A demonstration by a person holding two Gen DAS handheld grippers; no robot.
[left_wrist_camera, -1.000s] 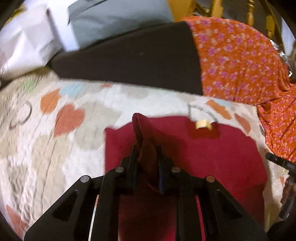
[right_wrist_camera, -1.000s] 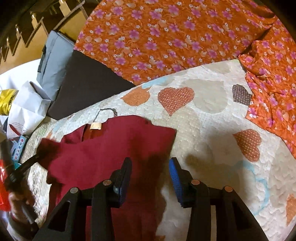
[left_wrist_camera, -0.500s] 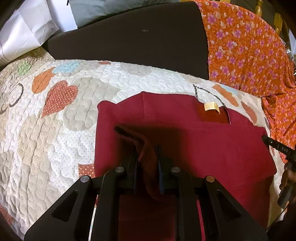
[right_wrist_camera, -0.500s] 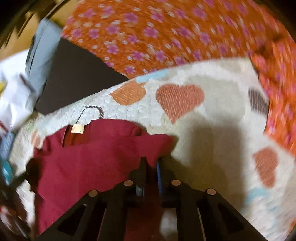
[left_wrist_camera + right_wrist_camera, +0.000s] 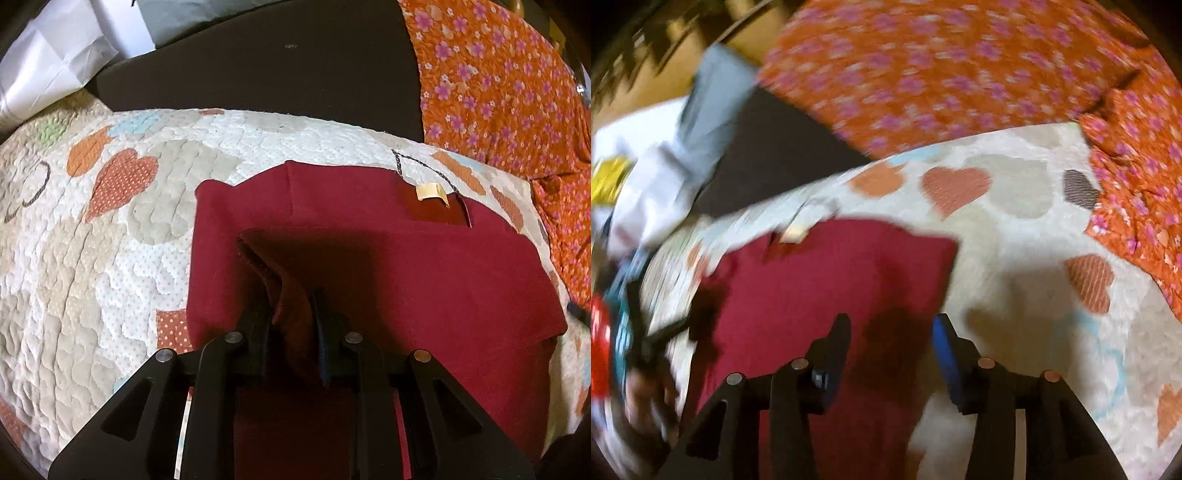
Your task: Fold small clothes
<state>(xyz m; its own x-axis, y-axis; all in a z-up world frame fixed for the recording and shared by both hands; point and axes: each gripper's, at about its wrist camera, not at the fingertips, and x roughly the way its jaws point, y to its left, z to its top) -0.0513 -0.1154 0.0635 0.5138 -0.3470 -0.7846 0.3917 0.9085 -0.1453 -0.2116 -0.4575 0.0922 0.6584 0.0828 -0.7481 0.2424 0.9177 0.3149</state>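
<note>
Cloth fills the left tool (image 5: 291,314): its jaws are nearly closed on a bunched fold of the dark red garment (image 5: 424,280). The right tool (image 5: 890,332) hangs over the garment's right edge; its jaws have just been opening and grip nothing. The garment looks light, soft and limp, likely to sag and slide, so hems and corners seem the best holds. It lies partly folded, tan label (image 5: 430,192) at its far edge, on a quilt (image 5: 92,258) patterned with hearts. Beyond the garment sit a dark cushion (image 5: 258,62) and orange flowered fabric (image 5: 498,92).
</note>
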